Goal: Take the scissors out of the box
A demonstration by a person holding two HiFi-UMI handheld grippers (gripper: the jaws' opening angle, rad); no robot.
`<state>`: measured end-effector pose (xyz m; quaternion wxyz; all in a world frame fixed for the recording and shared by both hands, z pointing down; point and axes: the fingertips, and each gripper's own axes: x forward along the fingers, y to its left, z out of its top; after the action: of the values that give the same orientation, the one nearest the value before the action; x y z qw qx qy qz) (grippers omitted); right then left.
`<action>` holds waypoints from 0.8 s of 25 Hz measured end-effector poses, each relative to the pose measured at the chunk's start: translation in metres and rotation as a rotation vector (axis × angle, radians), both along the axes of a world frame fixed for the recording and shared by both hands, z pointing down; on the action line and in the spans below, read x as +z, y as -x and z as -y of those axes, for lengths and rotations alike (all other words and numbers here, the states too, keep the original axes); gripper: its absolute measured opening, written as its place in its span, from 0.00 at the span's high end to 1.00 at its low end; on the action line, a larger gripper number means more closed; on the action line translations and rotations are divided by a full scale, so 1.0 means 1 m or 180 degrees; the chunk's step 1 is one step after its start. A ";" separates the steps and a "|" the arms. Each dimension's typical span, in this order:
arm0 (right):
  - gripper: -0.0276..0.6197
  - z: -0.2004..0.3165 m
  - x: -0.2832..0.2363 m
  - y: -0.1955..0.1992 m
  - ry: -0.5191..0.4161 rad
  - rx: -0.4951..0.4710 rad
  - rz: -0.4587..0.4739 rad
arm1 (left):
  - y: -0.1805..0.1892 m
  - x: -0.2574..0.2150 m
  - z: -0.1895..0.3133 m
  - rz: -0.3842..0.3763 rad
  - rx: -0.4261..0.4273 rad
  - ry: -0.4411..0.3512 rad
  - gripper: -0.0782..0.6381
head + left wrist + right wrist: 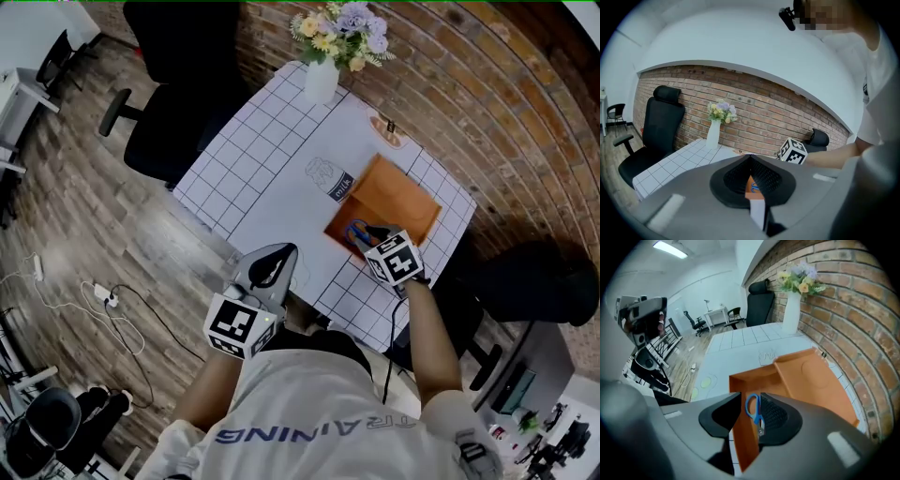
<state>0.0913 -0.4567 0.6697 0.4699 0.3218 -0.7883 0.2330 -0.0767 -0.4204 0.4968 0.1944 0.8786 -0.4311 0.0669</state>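
An open orange box lies on the white grid table, with its lid folded back to the right. Blue-handled scissors lie inside the box. My right gripper points steeply down into the box, jaws open. In the right gripper view the scissors sit in the gap between the open jaws of the right gripper, over the box wall; the pads do not press on them. My left gripper hovers at the table's near edge, left of the box, shut and empty.
A white vase of flowers stands at the table's far end. A clear "milk" pouch lies left of the lid, and a small item lies near the brick wall. A black office chair stands left of the table. Cables lie on the floor.
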 end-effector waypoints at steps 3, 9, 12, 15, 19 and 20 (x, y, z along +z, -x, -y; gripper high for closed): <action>0.73 0.007 0.030 0.002 0.0195 -0.0060 -0.0173 | 0.006 0.004 0.005 0.0007 -0.0036 0.0035 0.89; 0.74 0.012 0.065 0.001 0.0394 -0.0117 -0.0485 | 0.017 0.011 0.010 0.0024 -0.0104 0.0086 0.89; 0.75 0.012 0.076 0.001 0.0463 -0.0180 -0.0620 | 0.022 0.015 0.012 0.0039 -0.0133 0.0126 0.89; 0.79 0.013 0.086 -0.003 0.0463 -0.0228 -0.0703 | 0.025 0.017 0.013 0.0050 -0.0152 0.0146 0.89; 0.80 0.011 0.083 -0.001 0.0473 -0.0233 -0.0714 | 0.028 0.021 0.012 0.0066 -0.0161 0.0164 0.89; 0.80 0.011 0.082 0.000 0.0464 -0.0248 -0.0705 | 0.028 0.022 0.012 0.0068 -0.0157 0.0163 0.89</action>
<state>0.0913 -0.4674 0.7516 0.5849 0.2798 -0.7244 0.2342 -0.1043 -0.4324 0.5186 0.2138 0.8617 -0.4527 0.0825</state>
